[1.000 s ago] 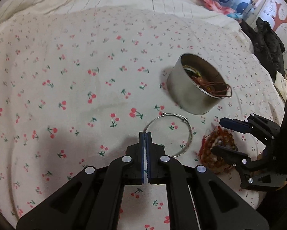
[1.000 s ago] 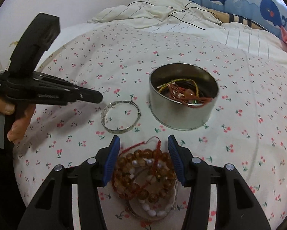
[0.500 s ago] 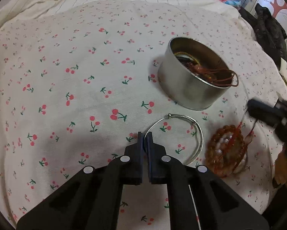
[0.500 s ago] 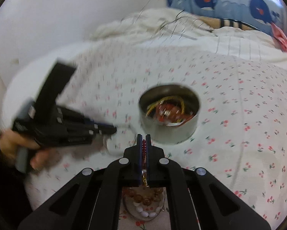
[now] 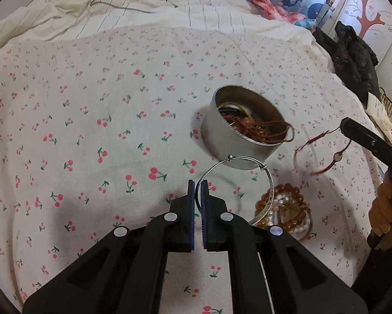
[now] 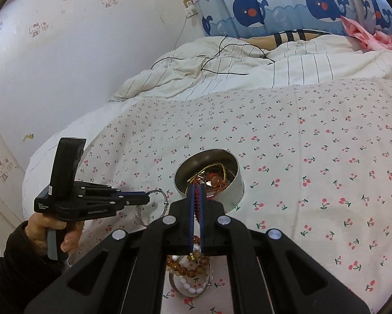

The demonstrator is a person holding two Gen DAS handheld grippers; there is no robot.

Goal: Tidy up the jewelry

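Note:
My left gripper (image 5: 198, 183) is shut on the rim of a thin silver bangle (image 5: 270, 183), which is held tilted above the cherry-print sheet, just in front of a round metal tin (image 5: 219, 141) holding cords and beads. At the right edge, my right gripper (image 5: 343, 127) dangles a red cord bracelet (image 5: 316, 138) beside the tin. In the right wrist view my right gripper (image 6: 196, 189) is shut on that red cord (image 6: 196, 204), with the tin (image 6: 236, 196) right behind. Amber and white bead bracelets (image 6: 188, 269) lie below. My left gripper (image 6: 146, 198) holds the bangle (image 6: 166, 202) left of the tin.
The bead pile (image 5: 287, 209) lies on the sheet right of my left gripper. A striped duvet (image 6: 248, 62) with a black cable is bunched at the back. Dark clothing (image 5: 353, 52) sits at the bed's far right. A wall (image 6: 65, 65) borders the bed on the left.
My right gripper shut on the red cord and lifted it off the bead pile. My left gripper raised the bangle off the sheet toward the tin.

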